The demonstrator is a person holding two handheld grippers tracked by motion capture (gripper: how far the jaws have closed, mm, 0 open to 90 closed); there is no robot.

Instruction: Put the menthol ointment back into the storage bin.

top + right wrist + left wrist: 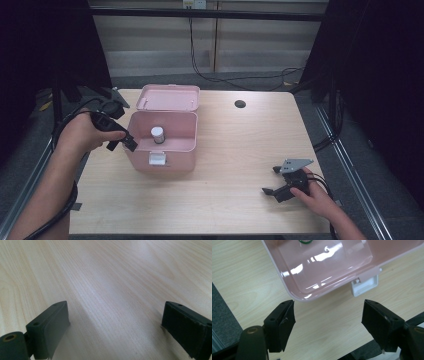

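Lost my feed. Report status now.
Left tool open beside the open pink plastic box. Right tool open over the bare wooden table. White-capped jar inside.

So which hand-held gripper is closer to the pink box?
The left hand-held gripper, right beside the pink box. The right hand-held gripper sits far off over bare table.

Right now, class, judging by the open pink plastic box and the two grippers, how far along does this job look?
Done: the pink plastic box stands open, its hinged lid back, and a small white-capped jar stands inside. In hand: nothing; the left gripper hovers open at the box's left wall, the right gripper is open, low over the wooden table. Left, probably: closing the lid.
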